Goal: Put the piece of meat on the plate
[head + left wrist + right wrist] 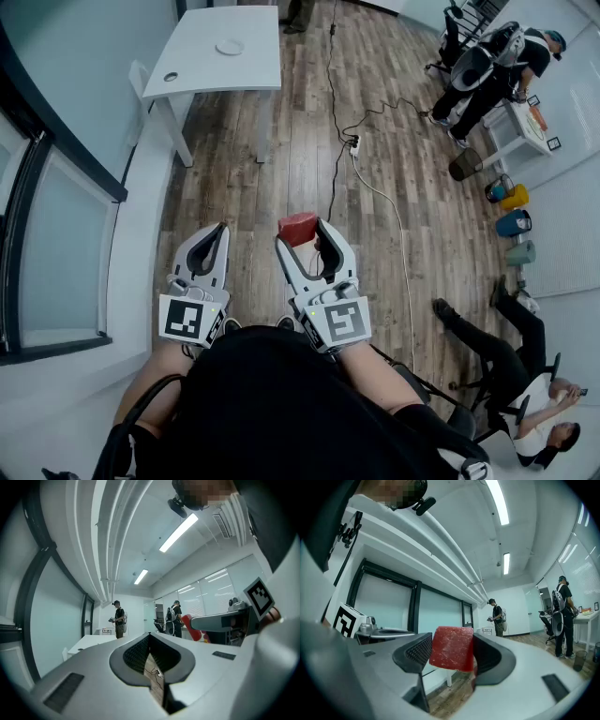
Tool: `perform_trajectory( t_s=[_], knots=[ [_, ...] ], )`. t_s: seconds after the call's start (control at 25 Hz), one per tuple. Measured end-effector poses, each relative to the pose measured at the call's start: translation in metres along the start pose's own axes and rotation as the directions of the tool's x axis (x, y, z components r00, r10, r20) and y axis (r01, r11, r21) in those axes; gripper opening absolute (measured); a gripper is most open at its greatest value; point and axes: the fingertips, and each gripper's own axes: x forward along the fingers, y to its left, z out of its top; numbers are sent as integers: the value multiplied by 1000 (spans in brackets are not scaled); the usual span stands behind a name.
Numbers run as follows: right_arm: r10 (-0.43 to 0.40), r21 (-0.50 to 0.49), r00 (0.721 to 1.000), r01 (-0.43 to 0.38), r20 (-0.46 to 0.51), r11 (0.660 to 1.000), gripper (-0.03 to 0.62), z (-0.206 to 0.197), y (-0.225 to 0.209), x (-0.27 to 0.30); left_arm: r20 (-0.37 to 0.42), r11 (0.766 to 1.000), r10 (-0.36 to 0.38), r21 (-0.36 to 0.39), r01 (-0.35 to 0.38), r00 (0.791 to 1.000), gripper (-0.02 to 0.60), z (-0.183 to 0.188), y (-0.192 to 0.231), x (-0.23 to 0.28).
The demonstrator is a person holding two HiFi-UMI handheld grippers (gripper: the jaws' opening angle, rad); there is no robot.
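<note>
A red cube of meat (298, 228) sits between the jaw tips of my right gripper (302, 231), which is shut on it and held level above the wooden floor. The right gripper view shows the meat (451, 648) pressed between the two dark pads. My left gripper (221, 229) hangs level beside it to the left, shut and empty; its tips meet in the left gripper view (150, 634). A small white plate (230, 46) lies on a white table (202, 75) far ahead, well away from both grippers.
A power strip (352, 142) with a long cable lies on the floor ahead. People sit and stand at the right (487, 75), one reclines at the lower right (506, 366). Coloured bins (514, 223) line the right wall. Windows run along the left.
</note>
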Motion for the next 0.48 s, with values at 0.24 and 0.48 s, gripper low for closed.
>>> perform_trajectory(
  t_s=[0.24,0.48],
  knots=[
    [-8,-9,1000,8,-24,1000,279,-9,-7,-1,-6,1000,16,-15,-16,1000,3,-8,-5,2],
    [6,25,1000,-6,6,1000,278,-4,-20,0,-20,999,27,-47,-28,999,3,-9,-21,12]
  ],
)
